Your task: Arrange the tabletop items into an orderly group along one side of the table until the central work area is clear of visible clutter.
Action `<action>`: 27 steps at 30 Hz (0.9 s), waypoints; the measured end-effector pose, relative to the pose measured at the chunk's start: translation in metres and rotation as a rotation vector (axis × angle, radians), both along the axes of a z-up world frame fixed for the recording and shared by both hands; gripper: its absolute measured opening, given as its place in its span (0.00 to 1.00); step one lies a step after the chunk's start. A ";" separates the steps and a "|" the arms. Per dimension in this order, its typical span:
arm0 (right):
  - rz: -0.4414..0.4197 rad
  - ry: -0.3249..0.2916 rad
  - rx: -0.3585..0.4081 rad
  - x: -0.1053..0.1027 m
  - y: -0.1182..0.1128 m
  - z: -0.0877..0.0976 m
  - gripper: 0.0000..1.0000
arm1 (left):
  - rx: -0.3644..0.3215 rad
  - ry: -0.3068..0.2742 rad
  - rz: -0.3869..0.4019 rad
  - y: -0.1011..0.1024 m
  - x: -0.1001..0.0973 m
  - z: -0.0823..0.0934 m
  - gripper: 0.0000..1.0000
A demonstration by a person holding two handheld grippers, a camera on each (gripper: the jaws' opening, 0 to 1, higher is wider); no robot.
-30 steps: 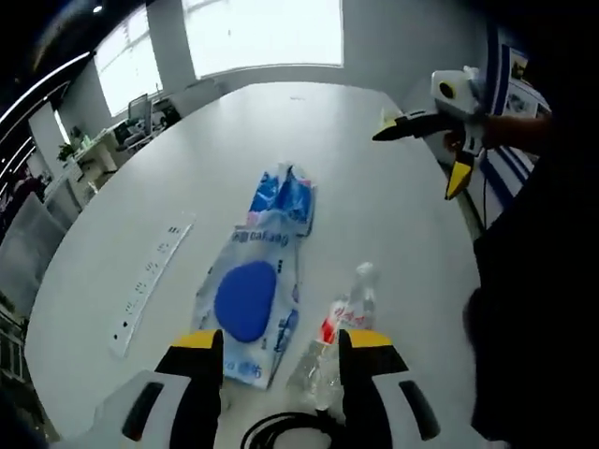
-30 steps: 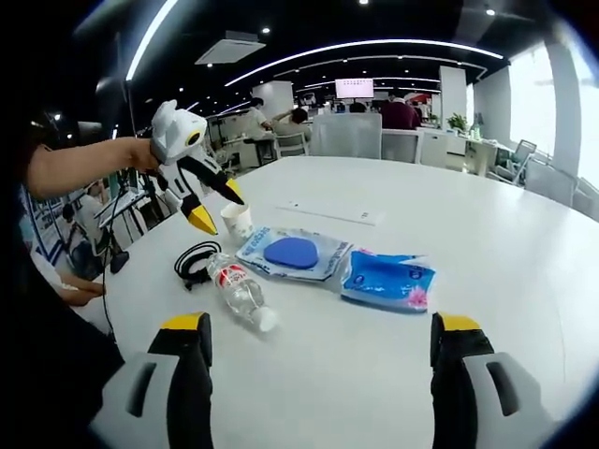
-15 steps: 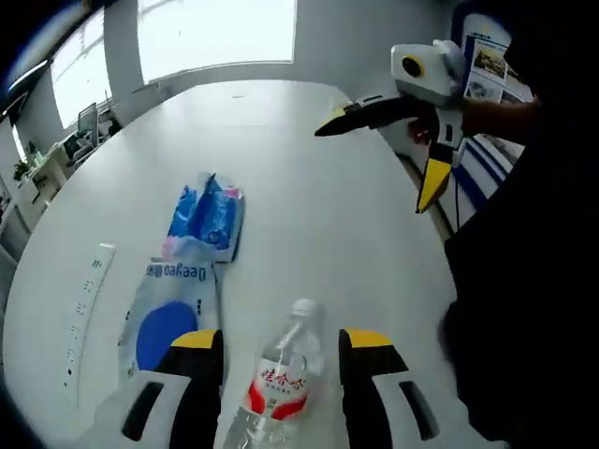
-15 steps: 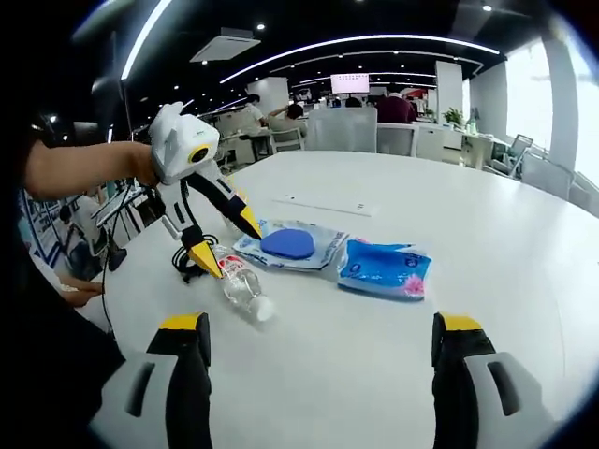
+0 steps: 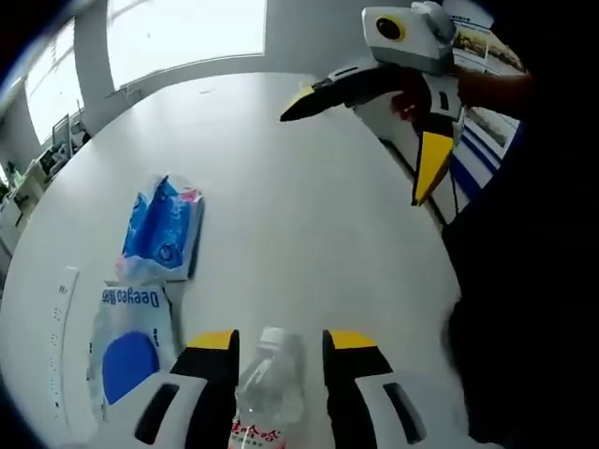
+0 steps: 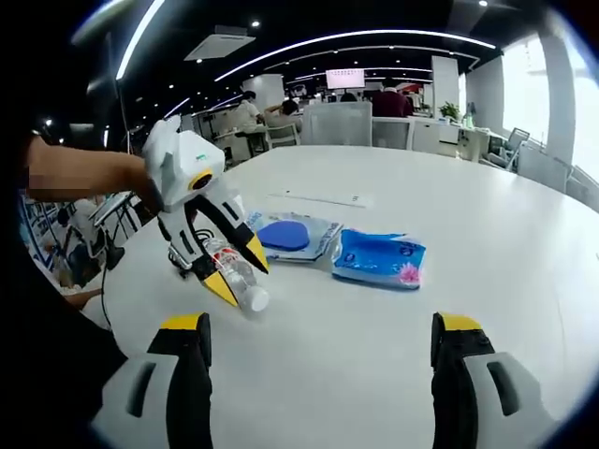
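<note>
Left tool [image 6: 225, 271] brackets the clear water bottle [image 6: 236, 274], one yellow-tipped jaw on each side of the body, with the white cap poking out just past the tips. In the left gripper view the jaws rise close on either side of the bottle [image 5: 269, 393], apparently at or nearly at its sides, yet whether they have pinched it firmly I cannot tell; it lies on its side on the worktop [image 5: 309, 215]. That straddling pose suits a round thing that would roll away from a push: closing across the body is probably the surest way to carry it to the edge group.

Right tool [image 6: 318, 374] hangs released, its jaws wide apart above bare surface and grasping nothing, near the front of the right gripper view. In the left gripper view it floats well above the worktop [image 5: 374, 122], seemingly held clear so the left hand has room to work.

Just beyond the bottle lies a clear packet with a blue disc inside [image 6: 285, 236], and touching its end a blue packet [image 6: 379, 256]. Both sit roughly in a row, flat, toward the worktop's middle. A white power strip [image 6: 318, 197] lies farther back, apart from them. None of these yet lines one side.
</note>
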State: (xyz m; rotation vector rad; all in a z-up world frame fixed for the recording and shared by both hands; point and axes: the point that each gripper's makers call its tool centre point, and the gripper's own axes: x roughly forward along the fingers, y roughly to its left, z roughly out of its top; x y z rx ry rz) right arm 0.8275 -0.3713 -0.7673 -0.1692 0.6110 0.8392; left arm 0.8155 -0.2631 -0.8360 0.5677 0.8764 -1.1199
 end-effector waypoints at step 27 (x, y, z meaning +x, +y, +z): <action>-0.041 0.023 -0.004 0.002 -0.014 -0.013 0.91 | 0.131 0.032 -0.064 0.001 -0.002 -0.029 0.21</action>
